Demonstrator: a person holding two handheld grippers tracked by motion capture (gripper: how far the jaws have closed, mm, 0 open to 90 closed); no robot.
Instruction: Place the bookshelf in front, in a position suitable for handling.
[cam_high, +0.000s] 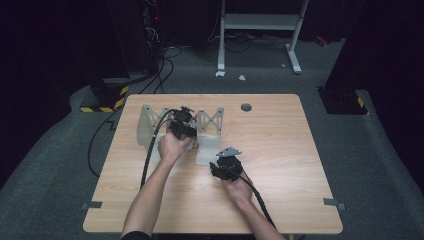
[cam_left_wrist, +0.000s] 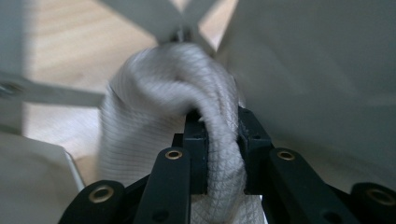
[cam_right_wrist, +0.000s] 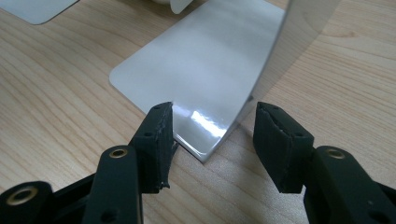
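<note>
While the person's left hand (cam_high: 171, 146) reaches over the left half of the wooden worktop (cam_high: 280, 150), its left gripper (cam_high: 181, 125) sits inside a pale grey metal rack (cam_high: 150, 117) with cross-braced ends. Seen from the left gripper view, the left gripper's fingers (cam_left_wrist: 196, 140) are clamped on a bunched fold of white quilted cloth (cam_left_wrist: 159, 98) — the cloth bulges above them, in front of a crossed brace and beside a grey panel. Just right of the rack, near the worktop's middle, the right hand (cam_high: 239, 189) holds the right gripper (cam_high: 226, 162). Its fingers (cam_right_wrist: 156, 140) stand apart on either side of the corner of a flat, glossy grey base plate (cam_right_wrist: 205, 70) lying on the wood — neither finger visibly touches it.
</note>
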